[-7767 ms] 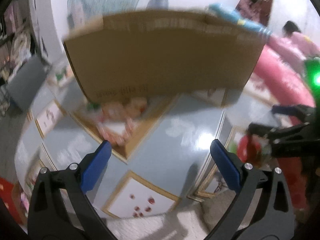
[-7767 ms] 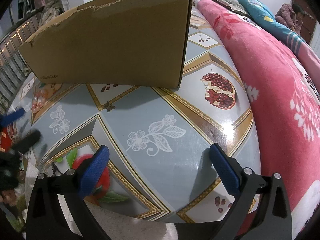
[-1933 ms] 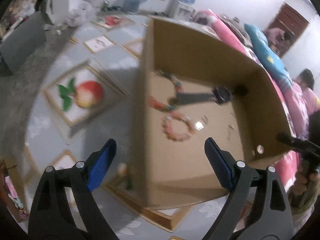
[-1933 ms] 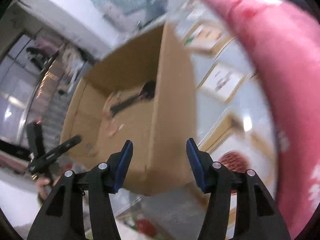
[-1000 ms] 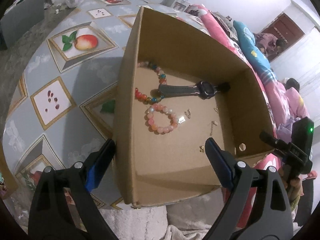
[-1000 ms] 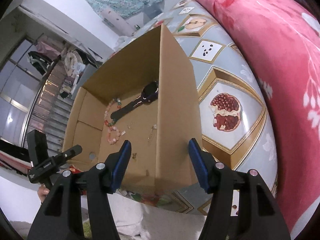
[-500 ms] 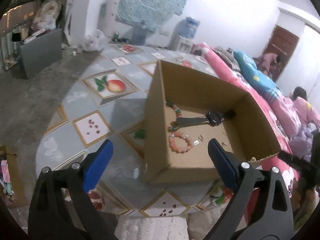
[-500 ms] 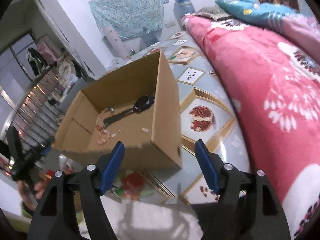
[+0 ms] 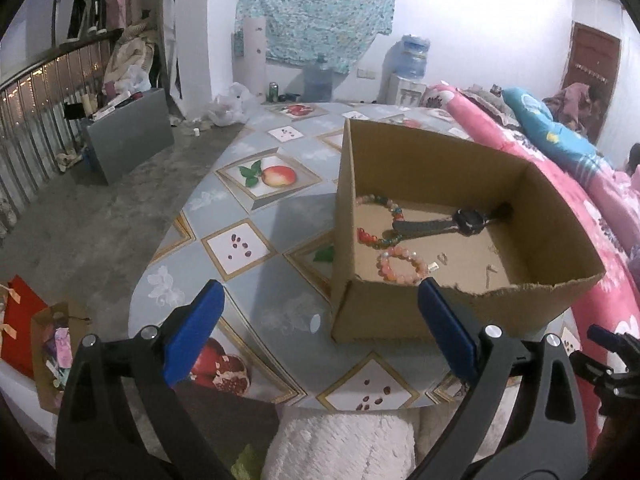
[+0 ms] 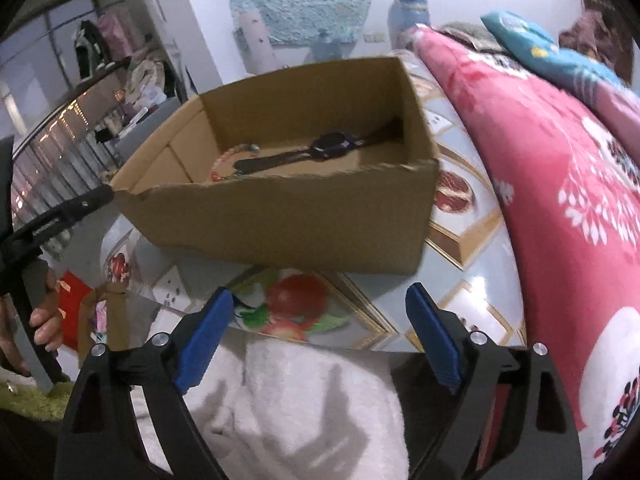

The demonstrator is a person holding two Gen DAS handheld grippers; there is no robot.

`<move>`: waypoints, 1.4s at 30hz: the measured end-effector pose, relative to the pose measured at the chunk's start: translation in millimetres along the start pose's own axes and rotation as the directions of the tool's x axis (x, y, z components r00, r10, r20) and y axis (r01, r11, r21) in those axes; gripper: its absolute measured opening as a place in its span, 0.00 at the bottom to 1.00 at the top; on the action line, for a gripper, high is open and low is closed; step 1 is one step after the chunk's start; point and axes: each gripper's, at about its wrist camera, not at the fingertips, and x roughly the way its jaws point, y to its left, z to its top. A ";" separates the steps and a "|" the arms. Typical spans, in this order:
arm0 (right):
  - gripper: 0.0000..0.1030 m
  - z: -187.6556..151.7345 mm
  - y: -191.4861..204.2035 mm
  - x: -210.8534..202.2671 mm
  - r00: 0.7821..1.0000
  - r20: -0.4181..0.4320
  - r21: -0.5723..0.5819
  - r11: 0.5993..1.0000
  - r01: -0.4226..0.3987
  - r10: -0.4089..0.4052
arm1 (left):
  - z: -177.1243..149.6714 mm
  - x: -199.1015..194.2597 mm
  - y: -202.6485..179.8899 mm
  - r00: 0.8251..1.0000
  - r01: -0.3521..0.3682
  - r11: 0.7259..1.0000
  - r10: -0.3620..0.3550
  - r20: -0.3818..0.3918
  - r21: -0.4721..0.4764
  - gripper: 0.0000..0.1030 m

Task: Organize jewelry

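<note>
Fruit-print counter [image 9: 256, 248] carries cardboard box [image 9: 400, 316]; left view alone shows pink bracelet [image 9: 401, 265]; both claws, left claw [image 9: 318, 330], right claw [image 10: 318, 330], gape empty, right just widened.

walls: white, teal patterned cloth [image 9: 316, 12] hung | floor: bare grey concrete [image 9: 92, 216] | left: metal railing [image 9: 36, 120] | right: brown door [image 9: 592, 76]

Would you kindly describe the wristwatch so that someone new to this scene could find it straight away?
Look for the open cardboard box standing on the fruit-patterned table. Inside, on its floor toward the far wall, lies the wristwatch, stretched out flat. It is the only dark, strap-shaped item; the pink bead bracelet and multicoloured bead bracelet beside it are bright loops.
</note>
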 end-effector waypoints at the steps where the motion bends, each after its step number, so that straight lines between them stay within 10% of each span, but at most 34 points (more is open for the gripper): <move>1: 0.85 0.0 7.4 -0.6 1.000 0.010 -0.018 1.000 0.013 -0.013 | -0.8 -0.3 -3.4 1.000 -0.005 1.000 0.005 -0.001 0.012 0.91; 19: 0.86 10.3 13.8 17.1 0.995 -0.017 0.098 0.990 0.102 -0.101 | -24.1 24.9 -61.3 0.984 -0.003 0.998 0.015 -0.179 0.068 0.91; 42: 0.86 16.9 14.0 28.4 0.988 -0.039 0.116 0.982 0.152 -0.148 | -27.3 31.2 -79.6 0.975 0.016 0.993 0.011 -0.221 0.119 0.91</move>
